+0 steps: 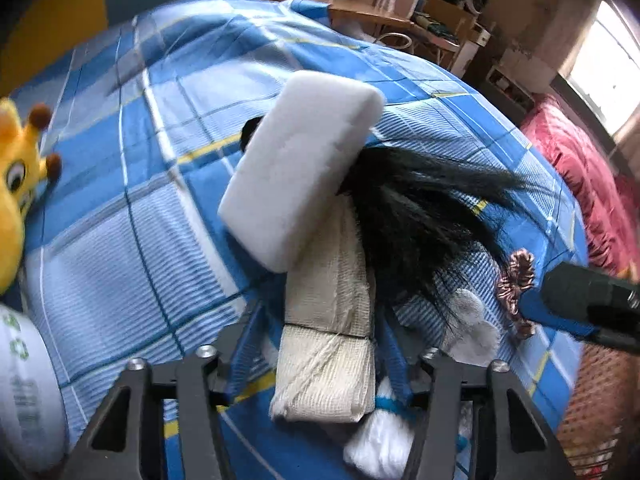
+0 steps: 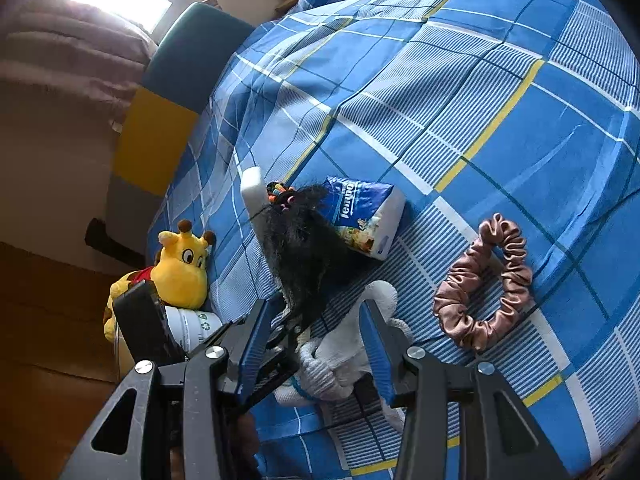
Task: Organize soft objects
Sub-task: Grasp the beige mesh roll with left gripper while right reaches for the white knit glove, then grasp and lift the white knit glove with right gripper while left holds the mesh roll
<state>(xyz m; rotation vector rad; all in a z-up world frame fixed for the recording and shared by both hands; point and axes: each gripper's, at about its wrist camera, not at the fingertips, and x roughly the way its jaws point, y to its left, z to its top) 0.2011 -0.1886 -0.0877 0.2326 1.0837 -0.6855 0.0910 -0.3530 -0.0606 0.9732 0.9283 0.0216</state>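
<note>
My left gripper (image 1: 320,308) is shut on a beige rolled cloth (image 1: 324,360), held above the blue checked bedcover (image 1: 120,240). A white sponge block (image 1: 300,160) leans on the cloth's far end, and a black hairpiece (image 1: 420,208) spreads to its right. My right gripper (image 2: 320,304) stands open low over the bed. A white knit glove (image 2: 332,360) lies between its fingers, beside the hairpiece's (image 2: 304,252) end. I cannot tell whether the sponge and hair hang from the cloth.
A brown satin scrunchie (image 2: 484,284) lies right of the glove. A blue tissue pack (image 2: 360,216) and coloured hair ties (image 2: 280,194) sit behind the hair. A yellow giraffe plush (image 2: 180,268) and a white packet (image 2: 192,324) are at the bed's left edge. A red quilt (image 1: 580,184) lies beyond.
</note>
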